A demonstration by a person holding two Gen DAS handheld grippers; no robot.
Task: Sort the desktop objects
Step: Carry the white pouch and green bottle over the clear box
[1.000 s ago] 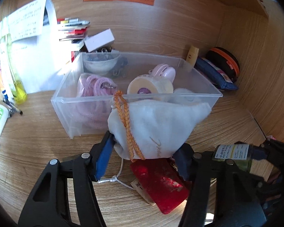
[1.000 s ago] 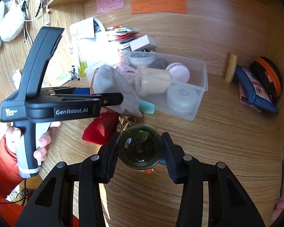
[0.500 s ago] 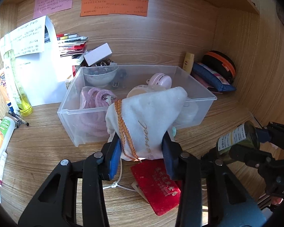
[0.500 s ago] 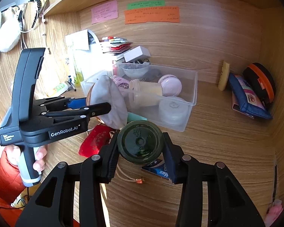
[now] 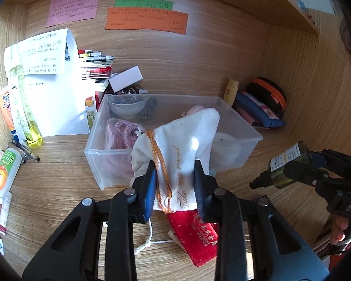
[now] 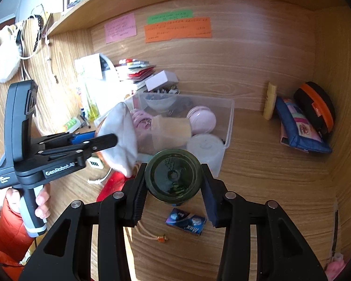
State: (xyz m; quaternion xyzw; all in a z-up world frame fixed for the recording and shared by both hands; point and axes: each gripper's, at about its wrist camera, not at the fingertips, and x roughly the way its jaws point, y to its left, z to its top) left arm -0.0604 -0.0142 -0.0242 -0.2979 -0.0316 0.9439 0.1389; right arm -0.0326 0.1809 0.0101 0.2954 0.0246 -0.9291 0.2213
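The white drawstring pouch [image 5: 184,149] is pinched between the pads of the left gripper [image 5: 174,188], held up just in front of the clear plastic bin [image 5: 245,126]. A second ago those jaws stood wide around it; they have just been closing and now squeeze the cloth. The right gripper [image 6: 173,185] is clamped on a dark green dropper bottle [image 6: 173,175], lifted off the desk in front of the bin. Both loads ride higher than before. The pouch is limp, so it might slide out or snag its orange cord [image 5: 160,164] on the bin's front wall. I can't tell how deep the bite is.
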